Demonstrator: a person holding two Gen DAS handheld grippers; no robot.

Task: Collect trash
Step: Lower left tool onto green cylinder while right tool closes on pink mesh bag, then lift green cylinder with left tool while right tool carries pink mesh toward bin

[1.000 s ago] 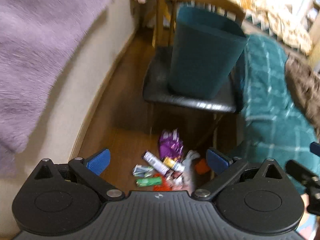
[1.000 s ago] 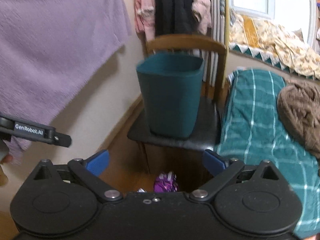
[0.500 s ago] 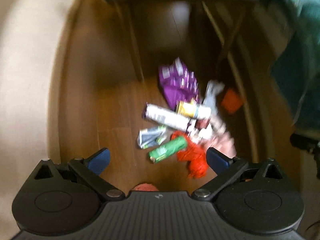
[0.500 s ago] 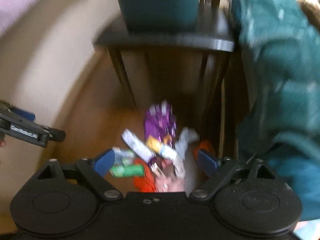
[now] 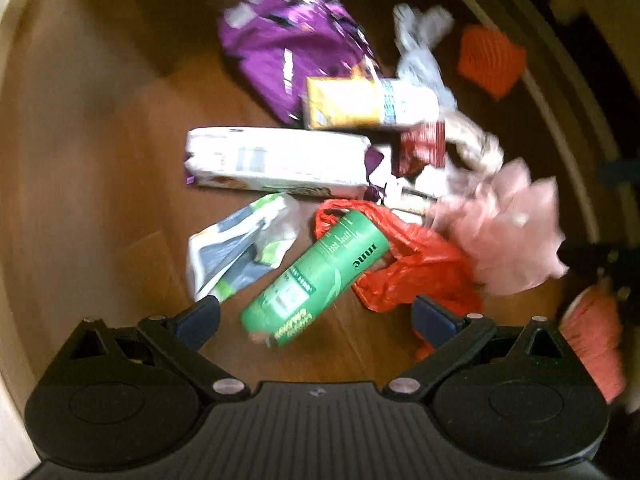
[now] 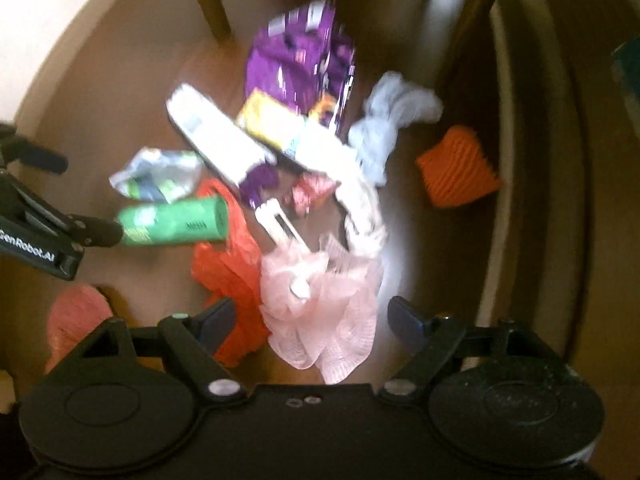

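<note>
A heap of trash lies on the wooden floor. My left gripper (image 5: 316,316) points down, open, with a green tube (image 5: 316,276) lying between its blue fingertips, untouched. Around the tube are a grey-green wrapper (image 5: 240,248), a red plastic bag (image 5: 416,272), a white packet (image 5: 276,160), a yellow box (image 5: 348,100) and a purple bag (image 5: 292,48). My right gripper (image 6: 312,318) hangs over a pink mesh ruffle (image 6: 320,312); its jaws are closing, with the ruffle between them and the pads not pressing on it.
Wooden chair legs (image 6: 212,0) stand behind the heap, and a pale wall (image 6: 60,80) curves along the left. An orange crinkled piece (image 6: 460,168) and a white crumpled bag (image 6: 384,120) lie to the right. A pink bundle (image 6: 76,320) sits at the lower left.
Both grippers have dropped from chair height, facing the teal bin, to just above the floor and tilted down. The trash heap now fills both views. The right jaws have narrowed slightly.
</note>
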